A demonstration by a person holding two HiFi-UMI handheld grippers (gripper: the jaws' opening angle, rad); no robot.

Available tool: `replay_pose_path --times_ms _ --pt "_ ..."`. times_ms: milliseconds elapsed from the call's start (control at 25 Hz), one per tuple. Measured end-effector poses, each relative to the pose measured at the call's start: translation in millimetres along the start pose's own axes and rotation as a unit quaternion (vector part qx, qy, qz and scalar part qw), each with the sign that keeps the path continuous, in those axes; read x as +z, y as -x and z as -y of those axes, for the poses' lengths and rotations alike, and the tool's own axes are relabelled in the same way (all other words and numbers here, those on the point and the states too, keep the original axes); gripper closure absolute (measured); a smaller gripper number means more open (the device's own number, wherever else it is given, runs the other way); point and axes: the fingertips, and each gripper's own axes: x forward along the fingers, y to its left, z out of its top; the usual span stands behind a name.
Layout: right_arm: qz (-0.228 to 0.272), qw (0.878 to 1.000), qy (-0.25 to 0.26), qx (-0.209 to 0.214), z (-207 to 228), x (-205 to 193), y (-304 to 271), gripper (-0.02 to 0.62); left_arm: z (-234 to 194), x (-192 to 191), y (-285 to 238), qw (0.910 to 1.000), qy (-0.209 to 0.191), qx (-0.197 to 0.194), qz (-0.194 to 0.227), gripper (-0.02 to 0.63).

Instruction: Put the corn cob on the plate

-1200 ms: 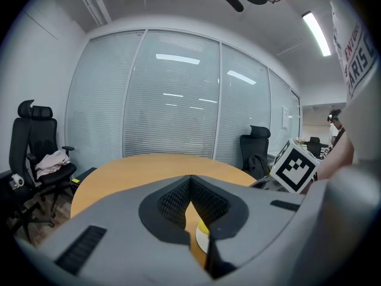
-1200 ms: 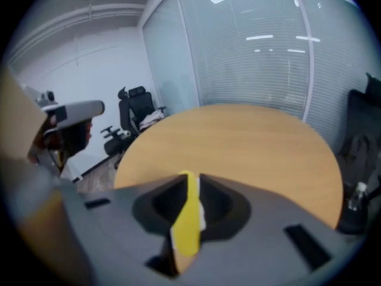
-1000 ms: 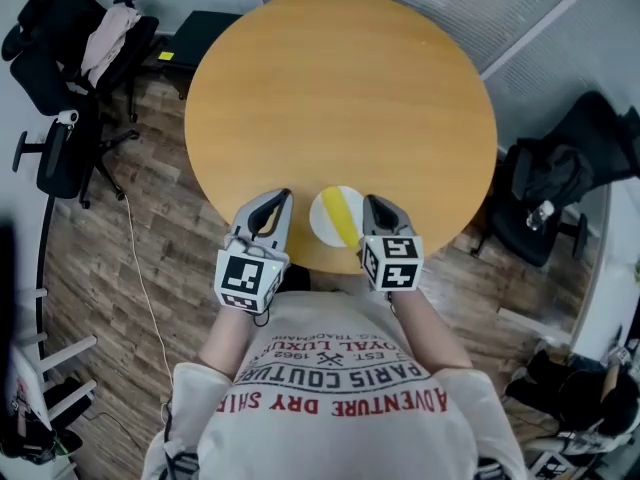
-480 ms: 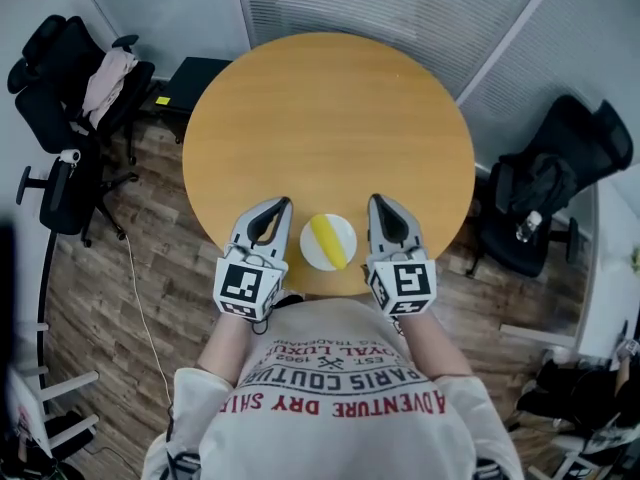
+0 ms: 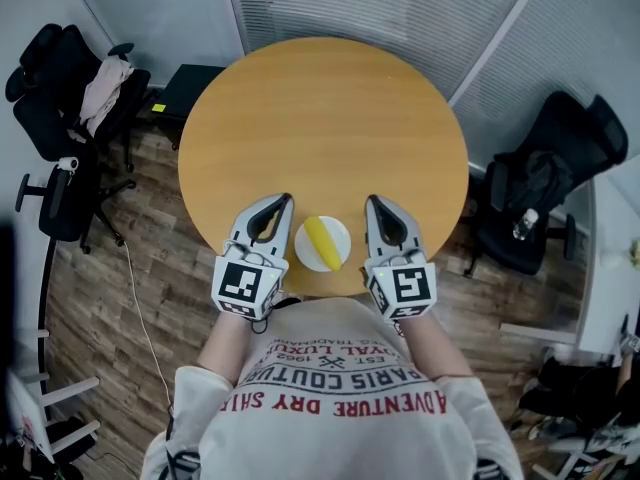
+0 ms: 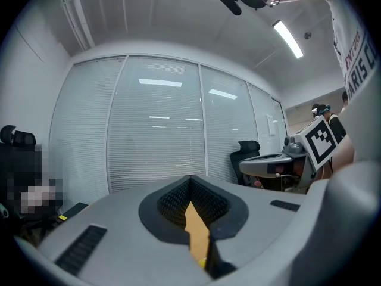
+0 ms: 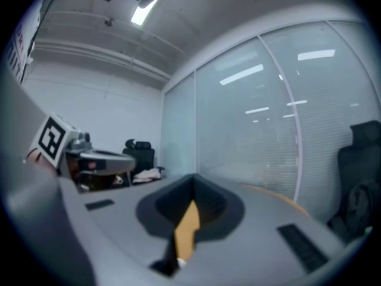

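Note:
A yellow corn cob [image 5: 319, 236] lies on a small white plate [image 5: 334, 258] near the front edge of the round wooden table [image 5: 320, 128]. My left gripper [image 5: 284, 200] hangs just left of the plate, shut and empty. Just right of the plate my right gripper [image 5: 369, 201] is shut too, with nothing in it. Both point level toward the far side of the table. In the left gripper view the left gripper [image 6: 191, 182] shows closed tips with table surface in the slit. The right gripper [image 7: 193, 180] looks the same in its own view.
Black office chairs stand left [image 5: 60, 88] and right [image 5: 555, 173] of the table. A black box [image 5: 192, 76] sits on the floor at the back left. Blinds [image 5: 400, 8] cover glass walls behind. The floor is wood plank.
Both grippers have risen beside the plate and levelled out. The corn cob stays lying on the plate. Both pairs of jaws remain closed.

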Motion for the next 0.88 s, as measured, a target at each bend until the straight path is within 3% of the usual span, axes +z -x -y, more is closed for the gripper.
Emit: replay_pose_path --times_ms 880 --pt "-0.005 1.000 -0.007 -0.012 -5.3 -5.2 15.2 0.568 -0.1 2.3 18.0 0.9999 0.008 0.015 0.000 0.574"
